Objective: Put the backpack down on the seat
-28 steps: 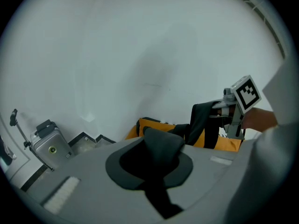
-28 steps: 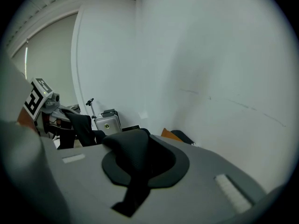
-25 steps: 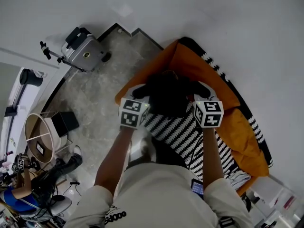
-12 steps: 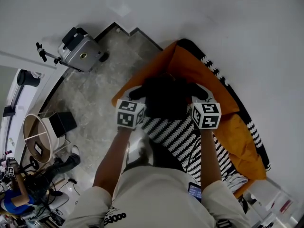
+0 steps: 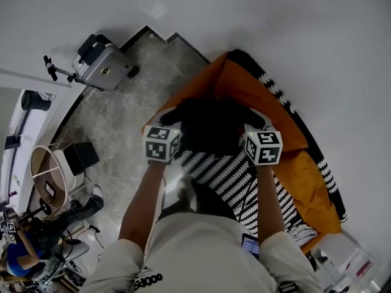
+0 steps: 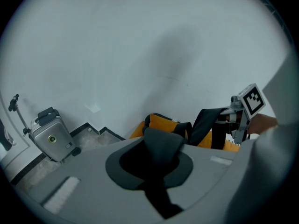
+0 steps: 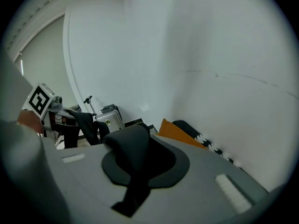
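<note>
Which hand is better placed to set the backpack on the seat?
Right, slightly: the right gripper is over the seat, the left gripper at its edge; both are shut on backpack straps.

One backpack [image 5: 211, 124] is counted, and one seat [image 5: 244, 85]. Two grippers are counted: the left gripper [image 5: 178, 116] at the backpack's 9 o'clock, the right gripper [image 5: 252, 116] at its 3 o'clock. Two straps are counted: one strap [image 6: 161, 146] in the left jaws, another strap [image 7: 133, 155] in the right. One suitcase [image 5: 105, 67] is seen at 10 o'clock in the head view.
</note>
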Demonstrator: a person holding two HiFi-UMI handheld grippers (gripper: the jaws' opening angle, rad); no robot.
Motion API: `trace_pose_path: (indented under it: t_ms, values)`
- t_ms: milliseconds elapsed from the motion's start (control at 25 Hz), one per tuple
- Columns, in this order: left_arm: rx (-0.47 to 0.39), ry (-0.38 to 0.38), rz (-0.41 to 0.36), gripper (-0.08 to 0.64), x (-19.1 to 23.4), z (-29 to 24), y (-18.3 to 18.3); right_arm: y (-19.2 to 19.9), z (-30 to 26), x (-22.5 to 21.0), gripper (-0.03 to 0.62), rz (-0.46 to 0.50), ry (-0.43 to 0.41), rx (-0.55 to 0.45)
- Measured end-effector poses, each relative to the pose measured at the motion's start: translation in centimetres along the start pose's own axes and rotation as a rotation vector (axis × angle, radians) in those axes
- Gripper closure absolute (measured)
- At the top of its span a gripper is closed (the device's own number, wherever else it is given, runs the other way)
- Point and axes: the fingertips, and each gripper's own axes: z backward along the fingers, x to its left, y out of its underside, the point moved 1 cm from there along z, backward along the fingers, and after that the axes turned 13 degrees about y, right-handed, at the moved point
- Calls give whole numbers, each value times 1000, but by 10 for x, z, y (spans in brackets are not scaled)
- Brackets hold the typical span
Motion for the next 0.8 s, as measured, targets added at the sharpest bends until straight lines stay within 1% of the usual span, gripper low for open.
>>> trace_pose_path:
  t_ms: [200,320,480,680,800]
  values:
    - [-17,8,8,538,3,-10,1,3,-4,-3,575,8,-7,17]
    - [-40,3,30,538,10,-13,3,7,-9,-4,575,12,-11,28]
    - [-34,-29,41,537,20,-17,14,17,-12,-9,572,43,-9,48]
    - [-1,-82,50,535,30,-12,37,30,-17,-9,572,36,-40,67]
    - [9,-105,70,534,34,-4,53,36,-17,-5,572,39,-50,75]
